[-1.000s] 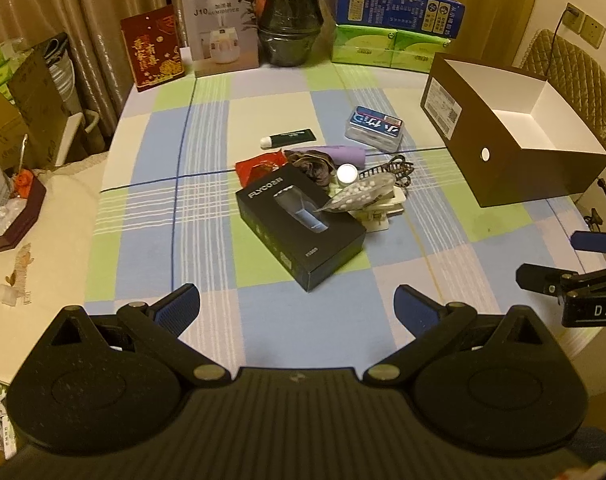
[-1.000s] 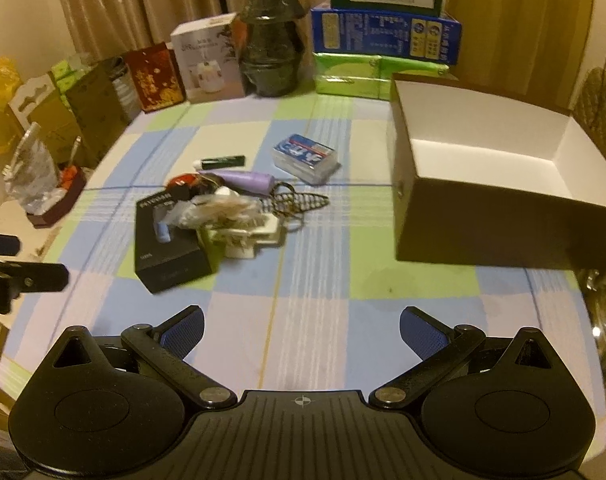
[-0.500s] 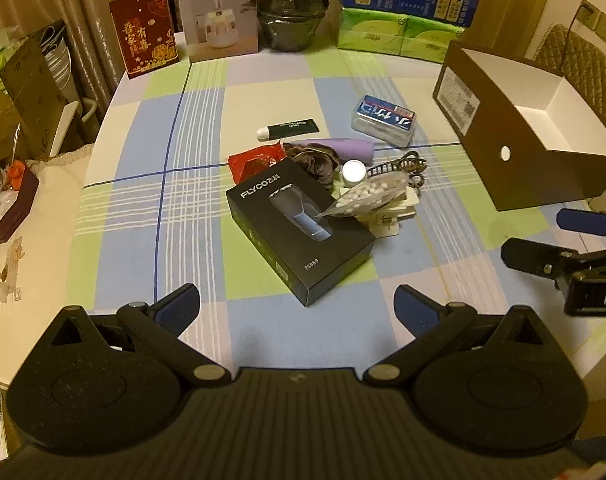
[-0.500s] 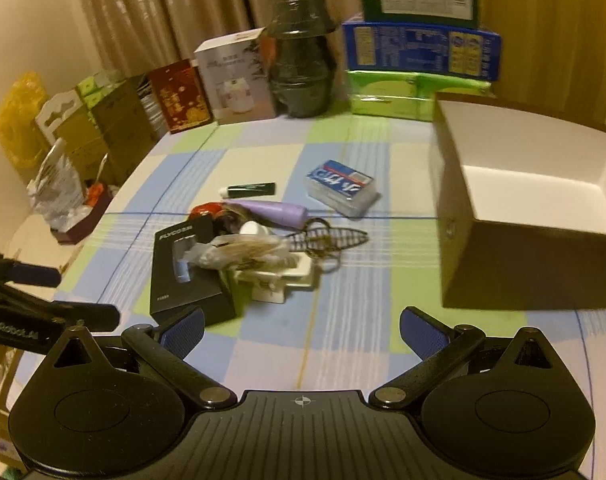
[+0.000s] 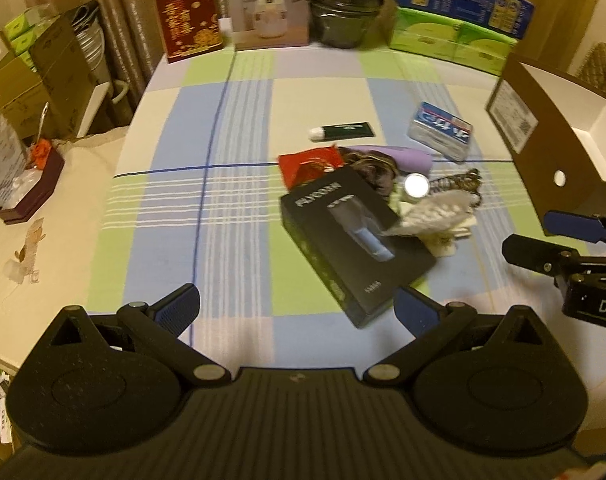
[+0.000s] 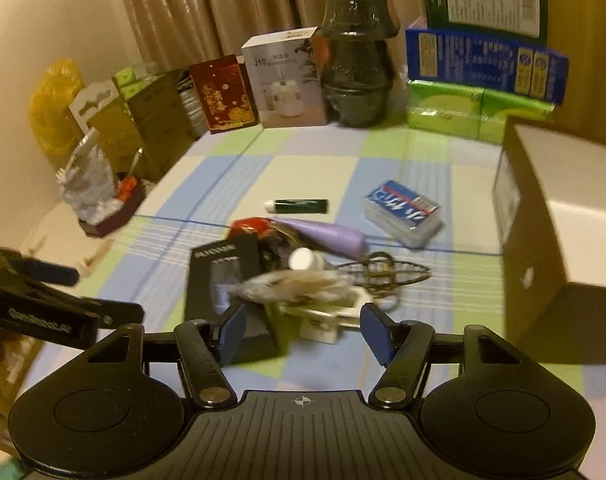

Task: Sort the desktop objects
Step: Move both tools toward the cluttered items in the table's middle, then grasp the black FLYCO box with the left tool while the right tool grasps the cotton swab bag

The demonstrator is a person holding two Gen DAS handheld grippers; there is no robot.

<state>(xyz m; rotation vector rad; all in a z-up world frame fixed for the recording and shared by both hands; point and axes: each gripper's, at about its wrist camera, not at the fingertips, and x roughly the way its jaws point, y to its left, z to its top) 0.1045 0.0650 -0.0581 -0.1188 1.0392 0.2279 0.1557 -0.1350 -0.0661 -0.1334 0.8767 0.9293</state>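
Note:
A pile lies mid-table: a black shaver box (image 5: 355, 240) (image 6: 223, 280), a clear bag of white pills (image 5: 435, 210) (image 6: 299, 282), a red pouch (image 5: 307, 162), a purple tube (image 5: 399, 156) (image 6: 327, 234), a wire whisk (image 6: 387, 274) and a white plug (image 6: 327, 316). A dark green tube (image 5: 343, 131) (image 6: 299, 206) and a blue-and-white pack (image 5: 441, 130) (image 6: 403, 212) lie behind. My left gripper (image 5: 295, 310) is open, near the box's front corner. My right gripper (image 6: 303, 330) is open, its fingers flanking the plug and bag from the near side.
An open brown cardboard box (image 5: 543, 136) (image 6: 551, 216) with white inside stands at the right. Boxes, a dark jar (image 6: 357, 64) and green packs line the back edge. A side table with clutter stands at the left (image 5: 19, 184).
Both grippers moved forward toward the pile. The right gripper came low and close to the plug and pill bag, and its jaws narrowed somewhat. The left gripper shifted left and nearer the black box.

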